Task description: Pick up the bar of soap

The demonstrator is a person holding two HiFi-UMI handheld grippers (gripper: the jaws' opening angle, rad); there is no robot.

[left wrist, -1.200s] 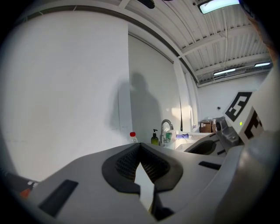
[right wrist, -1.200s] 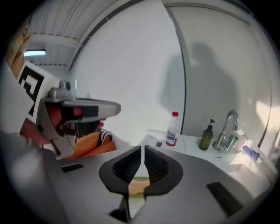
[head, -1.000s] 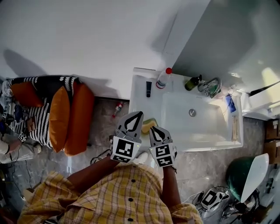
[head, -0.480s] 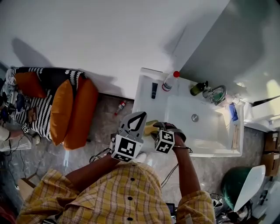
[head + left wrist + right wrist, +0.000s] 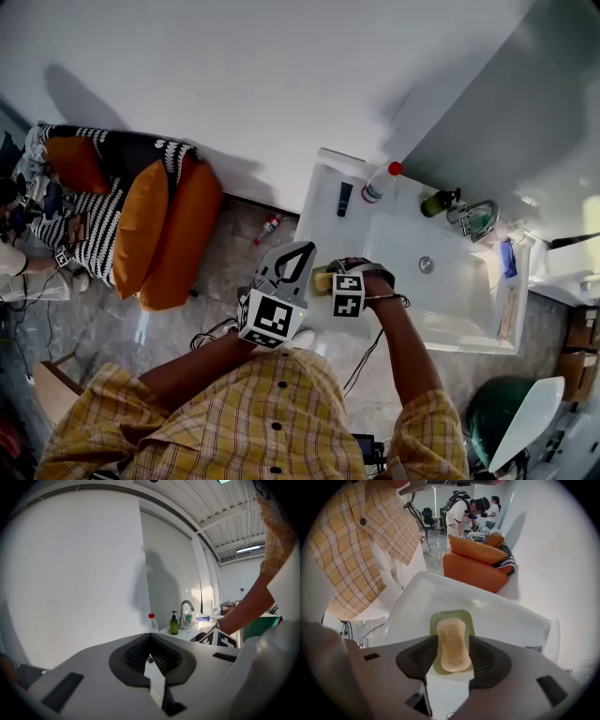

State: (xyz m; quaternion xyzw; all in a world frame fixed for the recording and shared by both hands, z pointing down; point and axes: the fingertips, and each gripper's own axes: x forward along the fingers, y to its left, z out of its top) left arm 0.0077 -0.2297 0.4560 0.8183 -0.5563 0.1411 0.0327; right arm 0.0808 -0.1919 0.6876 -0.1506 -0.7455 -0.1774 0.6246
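A peach-coloured bar of soap [image 5: 452, 644] lies in a pale green dish [image 5: 451, 614] on the white sink's near left corner. My right gripper [image 5: 453, 640] reaches down over the dish. Its jaws are opening, the soap lies between the pads, and the bar still rests in the dish. In the head view the right gripper [image 5: 334, 278] sits right over the dish [image 5: 322, 279], and the soap itself is hidden there. My left gripper [image 5: 302, 248] hovers just left of the sink, its jaws closed tip to tip [image 5: 150, 638] on nothing.
The white sink [image 5: 323, 202] carries a dark tube [image 5: 344, 198], a clear red-capped bottle [image 5: 380, 183], a green pump bottle [image 5: 439, 201] and a faucet [image 5: 478, 217] along its back. An orange-cushioned chair [image 5: 155, 230] stands to the left. People stand far behind in the right gripper view.
The right gripper has moved forward from beside the left one to over the soap dish, and its jaws have opened round the soap. The left gripper has barely moved.
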